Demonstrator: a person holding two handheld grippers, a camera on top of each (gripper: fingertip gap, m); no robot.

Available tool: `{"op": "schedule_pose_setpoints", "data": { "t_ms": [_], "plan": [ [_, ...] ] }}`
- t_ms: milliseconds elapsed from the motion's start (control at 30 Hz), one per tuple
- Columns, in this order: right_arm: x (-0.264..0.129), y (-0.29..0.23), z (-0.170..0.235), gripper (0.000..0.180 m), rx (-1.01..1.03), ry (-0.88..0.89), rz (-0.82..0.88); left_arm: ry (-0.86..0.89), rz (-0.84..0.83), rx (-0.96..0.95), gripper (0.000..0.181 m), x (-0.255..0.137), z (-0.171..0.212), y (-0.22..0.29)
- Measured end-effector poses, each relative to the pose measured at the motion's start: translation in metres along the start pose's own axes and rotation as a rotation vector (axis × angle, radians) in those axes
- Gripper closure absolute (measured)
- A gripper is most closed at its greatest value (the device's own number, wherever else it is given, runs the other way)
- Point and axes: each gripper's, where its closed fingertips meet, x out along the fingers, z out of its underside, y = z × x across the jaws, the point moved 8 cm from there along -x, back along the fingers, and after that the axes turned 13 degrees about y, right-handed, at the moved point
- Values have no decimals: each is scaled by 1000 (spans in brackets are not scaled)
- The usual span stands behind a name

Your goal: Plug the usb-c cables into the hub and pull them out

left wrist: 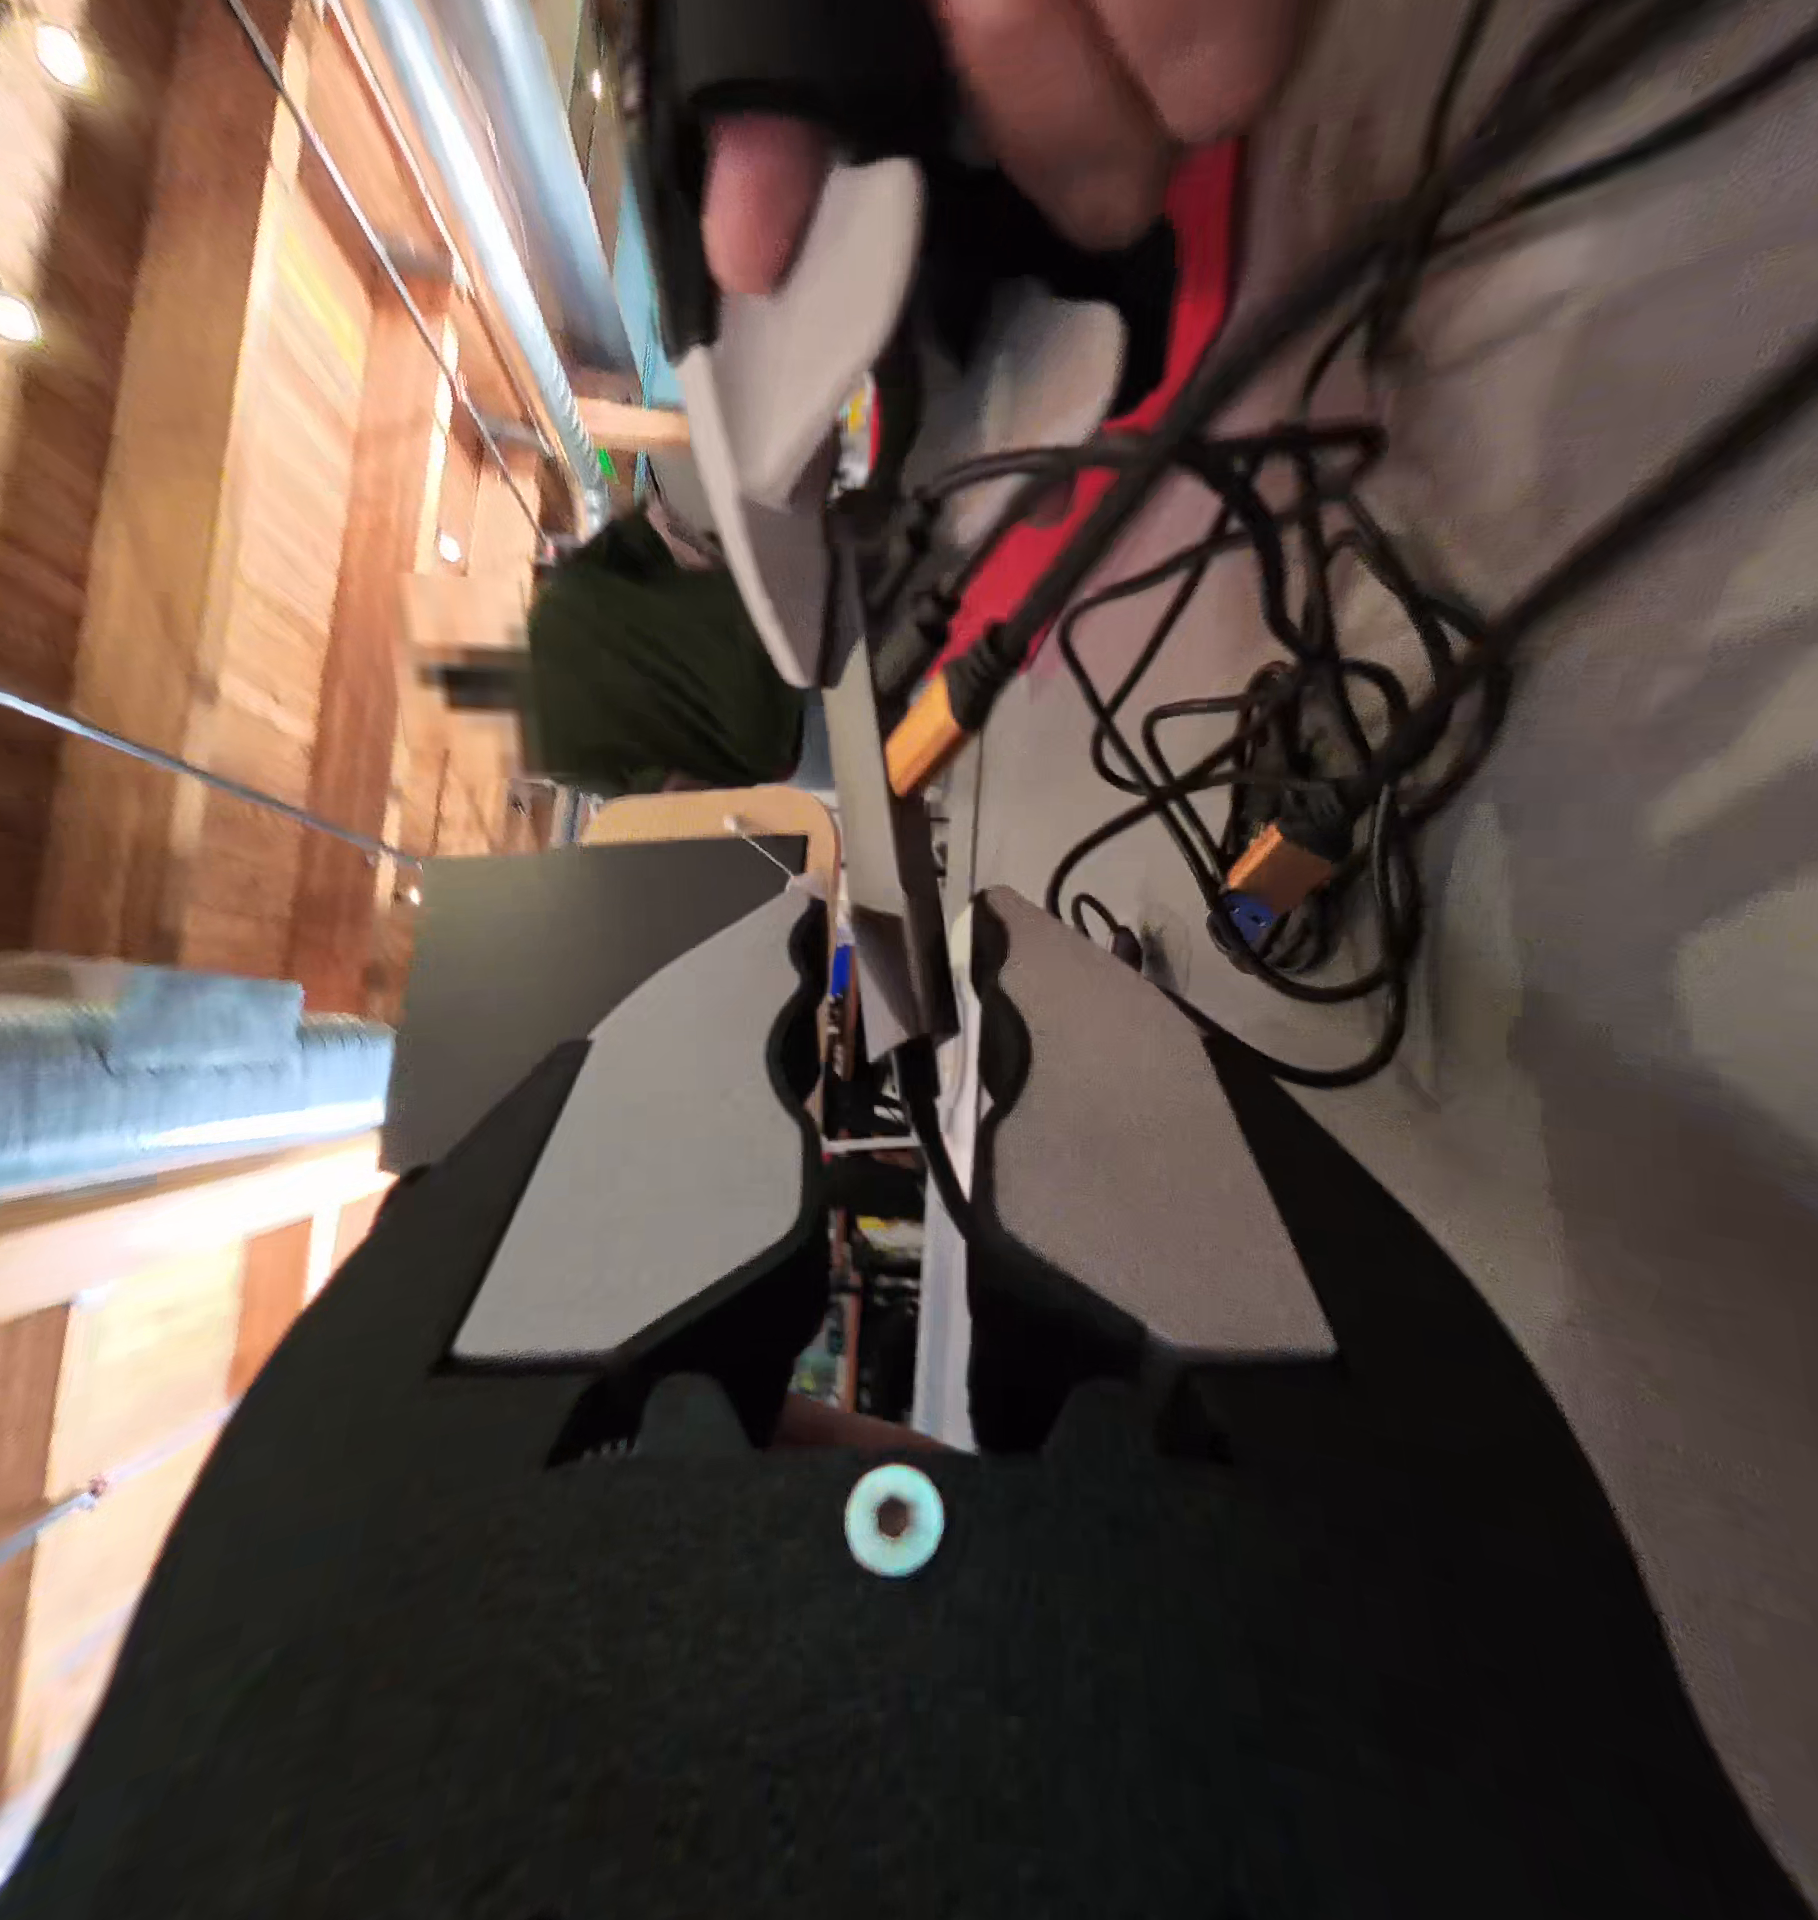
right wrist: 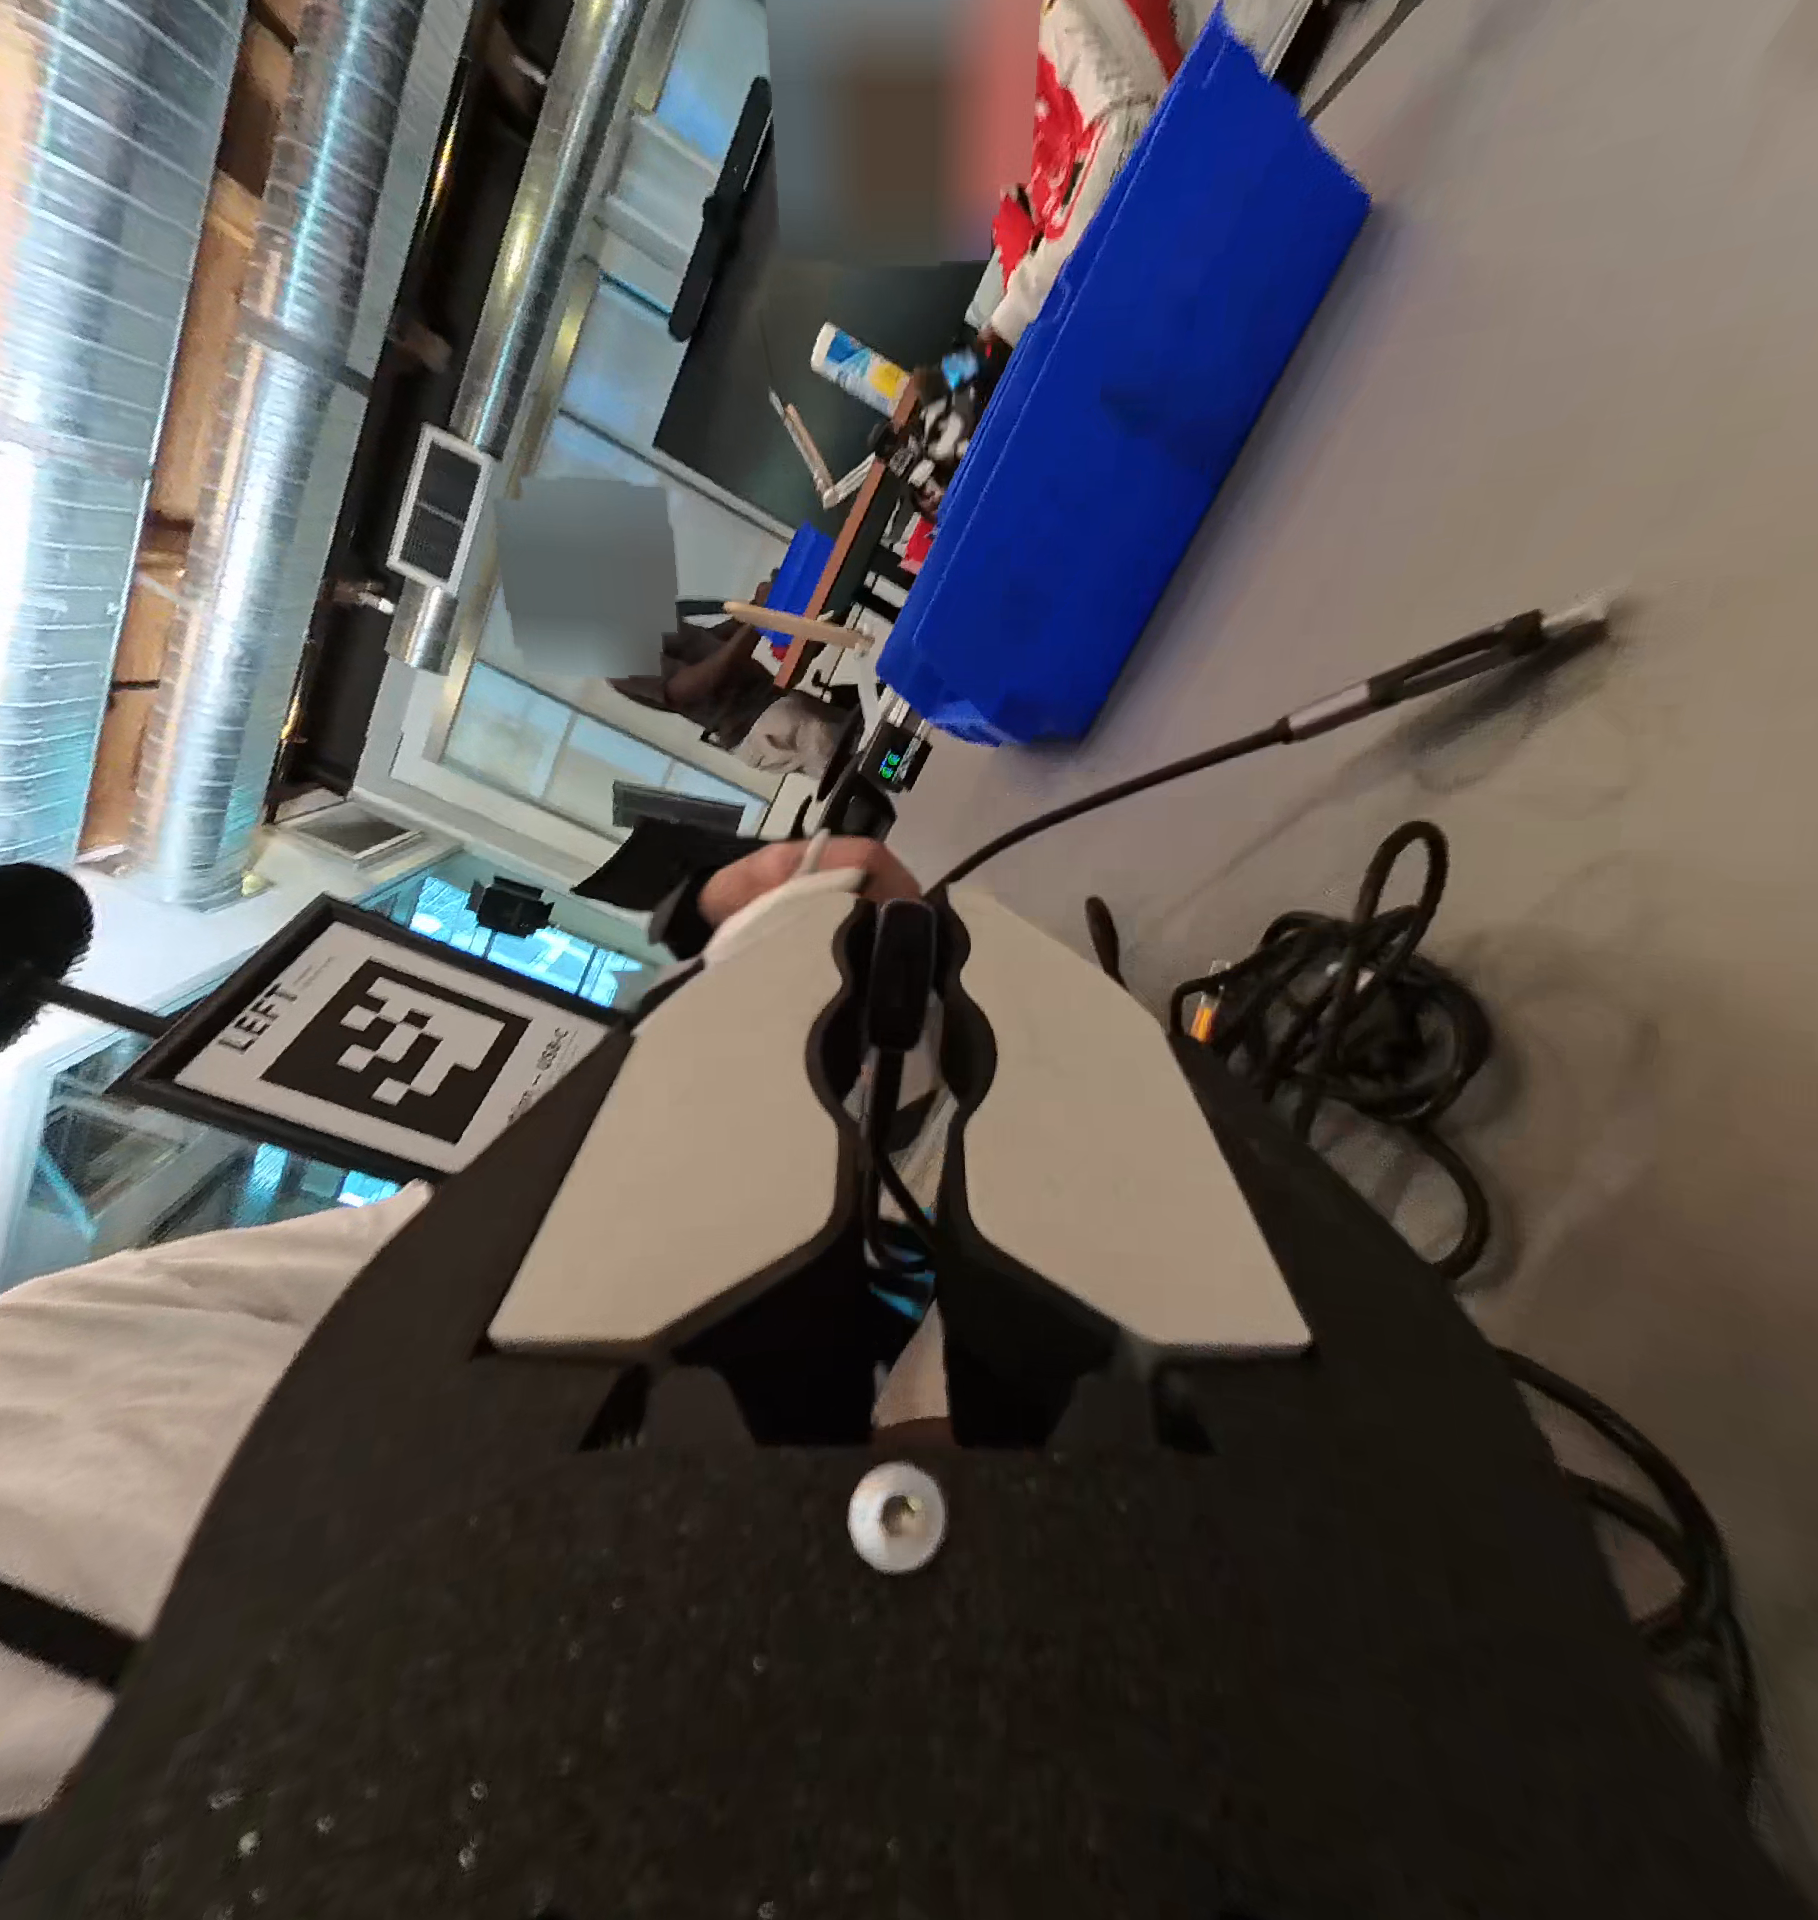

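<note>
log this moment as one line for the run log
left gripper: shut on hub | right gripper: shut on usb-c plug | spare cables: coiled on grey table

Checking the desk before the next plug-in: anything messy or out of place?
Yes: black cables lie in a tangled heap on the grey table, orange-tipped plugs caught among them. Nothing looks damaged or spilled.

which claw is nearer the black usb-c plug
Right. The right claw pinches the plug between its tips; the left claw sits across from it, gripping the grey hub.
</note>
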Motion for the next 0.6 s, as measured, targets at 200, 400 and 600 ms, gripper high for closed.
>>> {"op": "schedule_pose_setpoints", "data": {
  "t_ms": [200,400,600],
  "plan": [
    [2,-9,3,171,53,-112,-48,159,-53,163,157,-9,-3,0],
    [10,-9,15,170,87,-180,-52,189,-86,210,168,-7,-16,3],
    [11,-6,12,168,68,-145,-25,116,-56,168,172,-4,-15,-2]
  ]
}}
